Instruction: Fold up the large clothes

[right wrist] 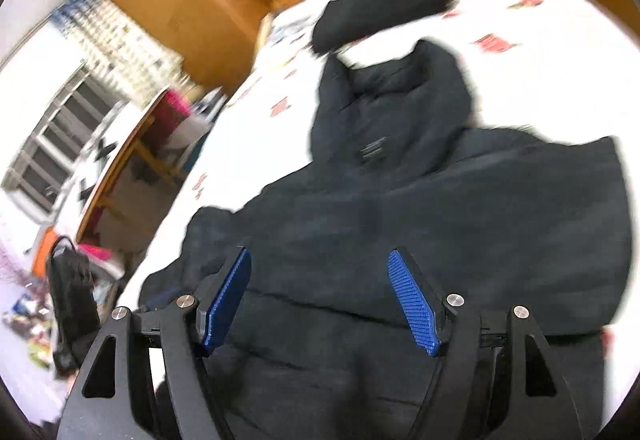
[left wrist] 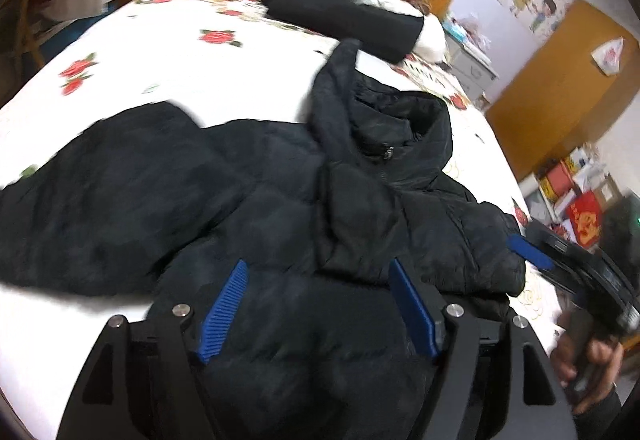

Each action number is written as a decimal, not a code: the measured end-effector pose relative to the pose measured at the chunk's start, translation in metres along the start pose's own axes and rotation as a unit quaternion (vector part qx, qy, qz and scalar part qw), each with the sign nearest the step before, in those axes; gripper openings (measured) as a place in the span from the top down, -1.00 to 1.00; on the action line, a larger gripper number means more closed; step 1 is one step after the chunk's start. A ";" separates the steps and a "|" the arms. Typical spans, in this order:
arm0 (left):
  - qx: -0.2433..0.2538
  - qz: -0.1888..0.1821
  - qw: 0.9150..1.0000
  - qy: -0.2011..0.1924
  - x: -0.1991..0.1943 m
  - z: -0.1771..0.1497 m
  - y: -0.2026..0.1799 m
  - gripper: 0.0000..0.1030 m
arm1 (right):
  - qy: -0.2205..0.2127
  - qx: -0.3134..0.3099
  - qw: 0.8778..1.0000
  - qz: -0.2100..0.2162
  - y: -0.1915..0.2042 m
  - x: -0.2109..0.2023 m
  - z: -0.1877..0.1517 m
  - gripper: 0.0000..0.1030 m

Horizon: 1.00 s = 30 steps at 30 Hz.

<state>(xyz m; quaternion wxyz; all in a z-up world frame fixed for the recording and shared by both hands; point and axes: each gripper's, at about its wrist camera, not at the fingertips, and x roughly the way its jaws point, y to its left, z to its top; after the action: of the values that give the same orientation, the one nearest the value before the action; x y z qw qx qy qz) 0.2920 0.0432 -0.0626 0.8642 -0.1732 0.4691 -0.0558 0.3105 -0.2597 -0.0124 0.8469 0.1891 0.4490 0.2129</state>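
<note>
Puffer jacket [left wrist: 280,180], black and hooded, lies spread on the floral bedsheet [left wrist: 160,60]. Looks soft, bulky and slick (shell fabric probably slides), so I'd pinch a hem or sleeve edge. Left gripper [left wrist: 318,306] and right gripper [right wrist: 320,304] both gape wide above it, holding nothing.

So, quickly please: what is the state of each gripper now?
Left gripper: open, holding nothing, over the black jacket.
Right gripper: open, holding nothing, over the same jacket.
</note>
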 end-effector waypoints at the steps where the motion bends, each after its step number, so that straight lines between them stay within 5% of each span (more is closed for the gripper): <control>1: 0.008 0.006 1.000 0.007 0.014 0.005 -0.006 -0.46 | -0.010 0.005 1.000 -0.017 -0.009 -0.008 0.000 -0.39; 2: 0.015 0.010 1.000 0.016 0.029 0.010 -0.011 -0.46 | -0.023 0.015 0.999 -0.035 -0.027 -0.020 0.001 -0.38; 6: 0.010 0.014 0.997 0.074 0.096 0.022 -0.018 -0.35 | -0.047 0.068 0.991 -0.106 -0.096 -0.060 -0.002 0.22; 9: 0.029 0.034 0.996 0.082 0.120 0.022 -0.023 0.71 | -0.048 0.085 0.985 -0.139 -0.125 -0.069 0.002 0.48; 10: 0.032 0.038 0.996 0.068 0.117 0.022 -0.023 0.80 | -0.048 0.085 0.984 -0.147 -0.131 -0.070 0.004 0.49; 14: 0.054 0.073 0.996 0.008 0.093 0.019 -0.016 0.87 | -0.044 0.067 0.985 -0.154 -0.136 -0.056 0.010 0.59; 22: 0.042 0.097 0.994 0.010 0.101 0.007 0.017 0.85 | 0.045 0.002 0.979 -0.199 -0.135 0.044 0.001 0.61; 30: 0.057 0.110 0.992 0.009 0.099 0.003 0.009 0.77 | 0.039 -0.005 0.978 -0.205 -0.134 0.031 0.007 0.65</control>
<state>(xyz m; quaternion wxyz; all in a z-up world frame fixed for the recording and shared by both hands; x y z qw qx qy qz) 0.3486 0.0272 -0.1423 0.8695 -0.0702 0.4888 0.0113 0.3580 -0.3564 -0.0981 0.8552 0.0800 0.5101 0.0447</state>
